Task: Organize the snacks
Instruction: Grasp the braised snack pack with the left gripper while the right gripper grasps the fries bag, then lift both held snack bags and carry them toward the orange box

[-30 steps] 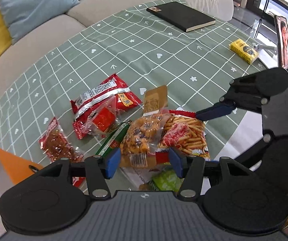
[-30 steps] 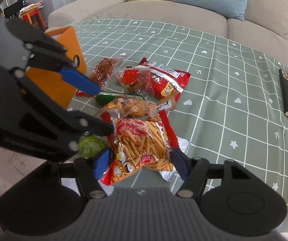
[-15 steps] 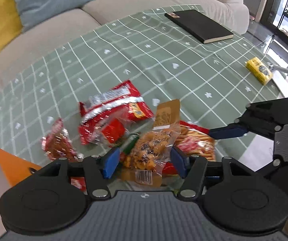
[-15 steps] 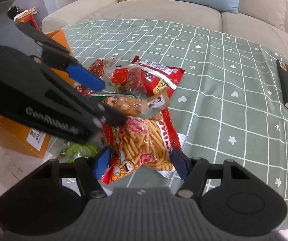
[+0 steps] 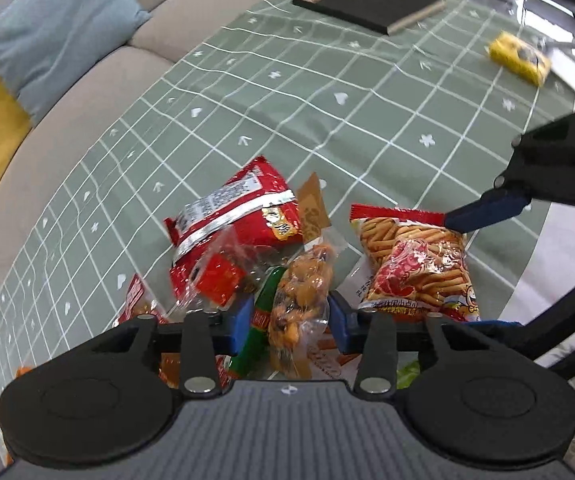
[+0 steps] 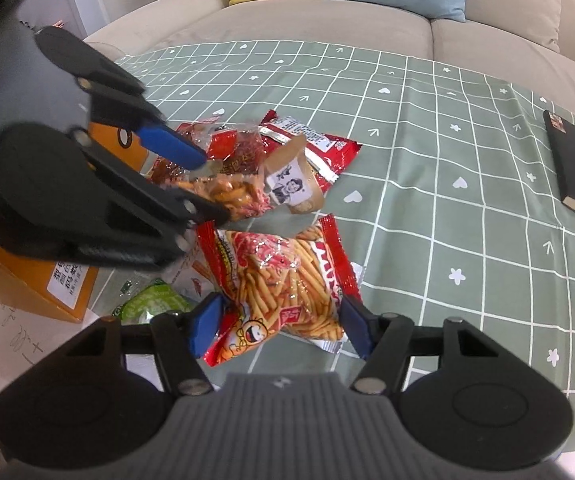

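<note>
Crinkly clear plastic is what the left gripper (image 5: 290,322) is closing on: a small packet of orange-brown fried snacks (image 5: 301,300) is sitting between its jaws, which have just been closing, and the blue pads are now reaching the sides of the packet, so I am judging it as pinched. This packet is looking light and soft, full of loose pieces, so it is probably bending and sagging when lifted. The film is slippery, and a hard squeeze is likely crushing the pieces. A hold across the filled middle, as now, is seeming safer than on the brown paper header (image 5: 314,210) far in front of the jaws.

The right gripper (image 6: 281,330) is standing with its jaws spread around the near end of the bag of stick snacks (image 6: 283,284). The pads are beside the bag, and I am not seeing them pressing it. This bag is puffy, with brittle sticks inside.

Counting on the green checked worktop (image 5: 327,128): one red foil bag (image 5: 243,208) ahead of the left jaws, one clear bag with red contents (image 5: 217,276), one small red packet (image 5: 135,300) to their left, one green stick packet (image 5: 263,320) under them, one green bag (image 6: 153,302) left of the right jaws. One orange box (image 6: 27,280) is standing beyond that, one black book (image 5: 371,2) and one yellow pack (image 5: 521,56) far ahead.
</note>
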